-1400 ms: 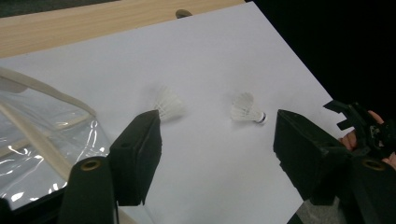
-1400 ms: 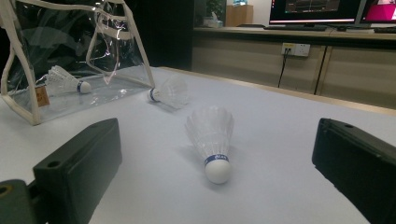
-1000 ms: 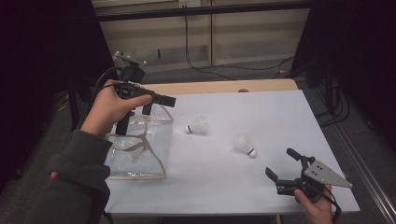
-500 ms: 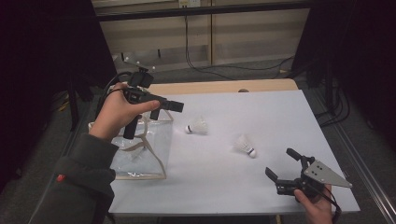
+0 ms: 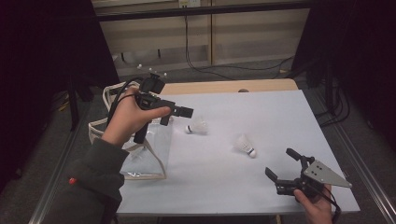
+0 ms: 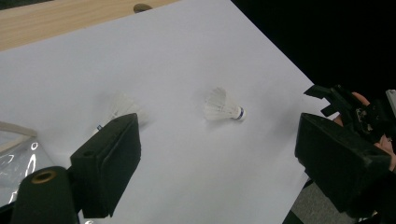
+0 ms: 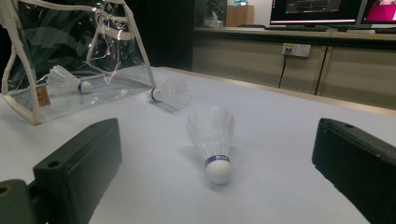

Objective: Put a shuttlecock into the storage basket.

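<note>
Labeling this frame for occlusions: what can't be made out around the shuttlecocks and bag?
- Near shuttlecock, left gripper view: cork end hidden behind the left tongs.
- Clear bag, high view: contents lost under forearm and glare.
- Clear bag, right gripper view: top cut off by the frame edge.
- Far shuttlecock, high view: band print too small.

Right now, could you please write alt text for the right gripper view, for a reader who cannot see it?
A white shuttlecock lies on the white table, cork toward the camera, between the right gripper's open black jaws without touching them. Behind it lies a second shuttlecock beside a clear bag, which holds a third.
</note>
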Demonstrator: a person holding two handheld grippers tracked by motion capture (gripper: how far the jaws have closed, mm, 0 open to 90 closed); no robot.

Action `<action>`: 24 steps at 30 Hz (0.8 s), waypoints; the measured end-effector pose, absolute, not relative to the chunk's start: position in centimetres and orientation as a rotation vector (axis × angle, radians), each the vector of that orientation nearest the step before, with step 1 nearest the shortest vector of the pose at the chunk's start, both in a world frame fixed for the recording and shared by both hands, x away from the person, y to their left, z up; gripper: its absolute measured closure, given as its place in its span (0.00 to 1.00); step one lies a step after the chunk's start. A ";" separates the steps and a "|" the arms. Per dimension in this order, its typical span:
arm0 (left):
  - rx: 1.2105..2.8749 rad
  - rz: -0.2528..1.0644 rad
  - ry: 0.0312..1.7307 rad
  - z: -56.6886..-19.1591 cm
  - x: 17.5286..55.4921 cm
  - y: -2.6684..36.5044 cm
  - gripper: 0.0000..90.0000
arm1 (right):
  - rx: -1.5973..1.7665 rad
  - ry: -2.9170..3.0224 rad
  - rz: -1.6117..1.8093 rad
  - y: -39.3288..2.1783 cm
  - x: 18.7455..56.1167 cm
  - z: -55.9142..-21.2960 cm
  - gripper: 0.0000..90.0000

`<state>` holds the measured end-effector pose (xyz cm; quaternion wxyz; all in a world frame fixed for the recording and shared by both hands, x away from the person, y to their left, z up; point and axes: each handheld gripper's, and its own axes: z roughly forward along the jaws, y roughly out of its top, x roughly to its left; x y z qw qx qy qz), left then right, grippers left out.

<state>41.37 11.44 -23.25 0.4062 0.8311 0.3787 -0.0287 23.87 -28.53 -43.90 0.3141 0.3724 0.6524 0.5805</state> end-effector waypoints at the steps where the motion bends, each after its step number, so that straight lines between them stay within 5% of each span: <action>1: 2.096 -0.074 0.951 -23.3 41.3 11.3 0.16 | 0.982 1.720 1.531 -28.5 23.9 -43.9 0.02; 24: 2.089 -0.121 0.897 -25.8 39.8 7.9 0.11 | 0.981 1.725 1.532 -28.4 24.0 -43.9 0.02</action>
